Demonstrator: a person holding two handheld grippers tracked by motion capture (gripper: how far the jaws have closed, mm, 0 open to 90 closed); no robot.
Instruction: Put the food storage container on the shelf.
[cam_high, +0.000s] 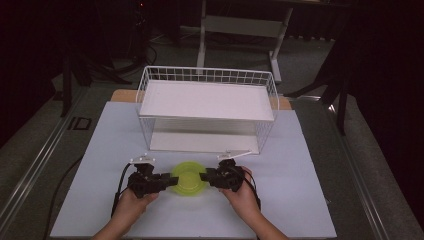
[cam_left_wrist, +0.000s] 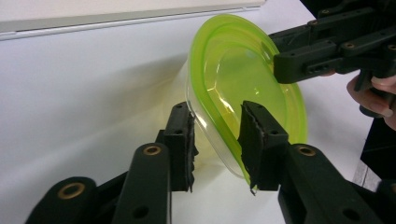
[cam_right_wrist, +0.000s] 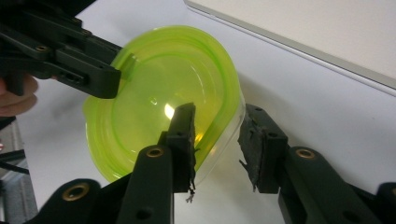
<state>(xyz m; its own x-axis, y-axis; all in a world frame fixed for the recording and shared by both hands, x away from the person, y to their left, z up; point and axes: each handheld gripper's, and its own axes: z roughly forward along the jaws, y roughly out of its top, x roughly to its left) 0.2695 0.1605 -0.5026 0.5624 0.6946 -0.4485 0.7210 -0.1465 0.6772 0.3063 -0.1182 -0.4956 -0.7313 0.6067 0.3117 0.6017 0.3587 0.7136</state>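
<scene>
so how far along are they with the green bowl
Done: both hand-held grippers have reached the green bowl, the left hand-held gripper and right hand-held gripper each straddling its rim with jaws apart. In hand: closing on it. Left: lifting it, perhaps to the wire rack.

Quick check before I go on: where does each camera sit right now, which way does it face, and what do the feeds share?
High view: above the person's side, looking forward and down on the white table and wire rack; both forearms, left gripper and right gripper enter from below.
Left gripper view: rides the left gripper, looking along its jaws, which straddle the green bowl's rim.
Right gripper view: rides the right gripper, jaws straddling the opposite rim.
Shared: all three show the bowl; each gripper view shows the other gripper.
</scene>
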